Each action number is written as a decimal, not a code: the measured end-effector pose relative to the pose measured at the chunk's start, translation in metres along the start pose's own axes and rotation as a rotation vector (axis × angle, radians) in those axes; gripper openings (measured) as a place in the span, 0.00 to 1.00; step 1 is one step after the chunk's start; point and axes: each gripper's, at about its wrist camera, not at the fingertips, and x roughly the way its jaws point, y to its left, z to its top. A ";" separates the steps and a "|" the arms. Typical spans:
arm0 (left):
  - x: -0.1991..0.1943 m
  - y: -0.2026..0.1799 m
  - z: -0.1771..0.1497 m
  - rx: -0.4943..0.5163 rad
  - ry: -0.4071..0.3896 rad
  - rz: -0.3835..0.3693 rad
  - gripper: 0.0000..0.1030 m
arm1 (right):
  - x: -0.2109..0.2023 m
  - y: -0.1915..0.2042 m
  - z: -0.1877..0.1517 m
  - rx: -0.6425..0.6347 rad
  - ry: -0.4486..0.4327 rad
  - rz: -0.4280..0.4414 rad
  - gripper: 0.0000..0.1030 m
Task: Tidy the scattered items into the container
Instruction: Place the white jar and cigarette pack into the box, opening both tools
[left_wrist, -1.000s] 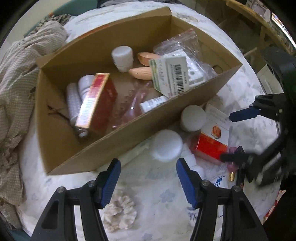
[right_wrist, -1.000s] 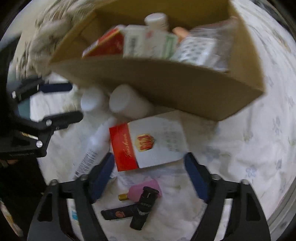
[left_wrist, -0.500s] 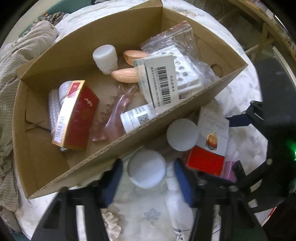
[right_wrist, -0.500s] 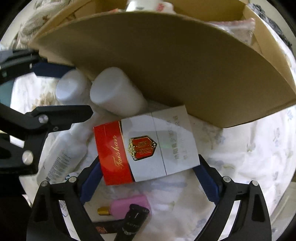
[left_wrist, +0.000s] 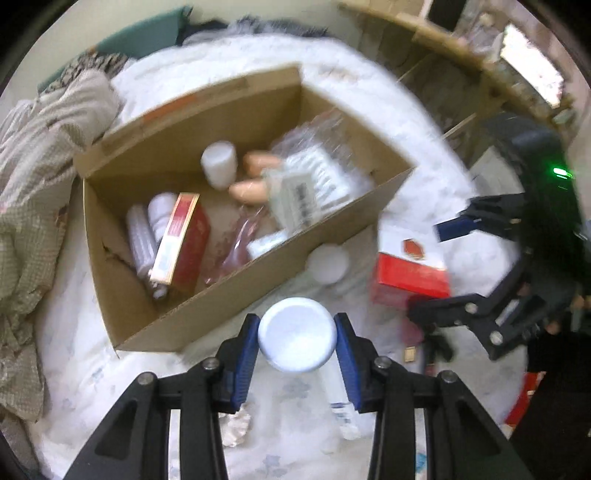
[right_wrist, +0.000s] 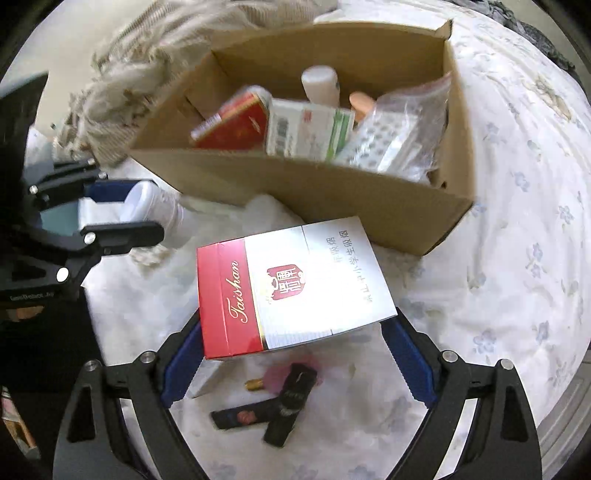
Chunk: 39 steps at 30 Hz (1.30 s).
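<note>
- The cardboard box (left_wrist: 122, 236) sits on a white bed cover with small blue flowers (right_wrist: 517, 221). It fills the upper middle of both views.
- Inside the box are a red packet (left_wrist: 183, 240), a small white bottle (left_wrist: 218, 164), two peach-colored things (left_wrist: 249, 190), a clear bag of pill sheets (right_wrist: 391, 144) and a white and green carton (right_wrist: 308, 131).
- The left claw (left_wrist: 297, 341) is closed on a white round jar (left_wrist: 297, 339). The blue pads press on both sides of the jar, low in the middle of the left view, just in front of the box's near wall.
- The right claw (right_wrist: 295, 350) grips a red and white carton (right_wrist: 295, 284) with "Taishan" on it. The carton is in the middle of the right view, just in front of the box.
- Another white jar (left_wrist: 327, 263) lies on the bed right beside the box wall.
- Under the carton, at the bottom of the right view, lie two black sticks (right_wrist: 266, 410) and a small pink thing with a gold tip (right_wrist: 266, 380).
- A rumpled checked cloth (left_wrist: 33, 184) lies at the left of the left view.
</note>
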 end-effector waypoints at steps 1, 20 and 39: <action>-0.009 -0.001 0.001 -0.001 -0.027 -0.016 0.39 | -0.008 -0.001 0.000 0.010 -0.015 0.028 0.90; -0.008 0.062 0.052 -0.362 -0.178 0.140 0.39 | -0.043 0.002 0.075 0.174 -0.307 -0.008 0.90; 0.009 0.061 0.068 -0.411 -0.153 0.180 0.40 | -0.042 -0.013 0.094 0.232 -0.343 -0.051 0.91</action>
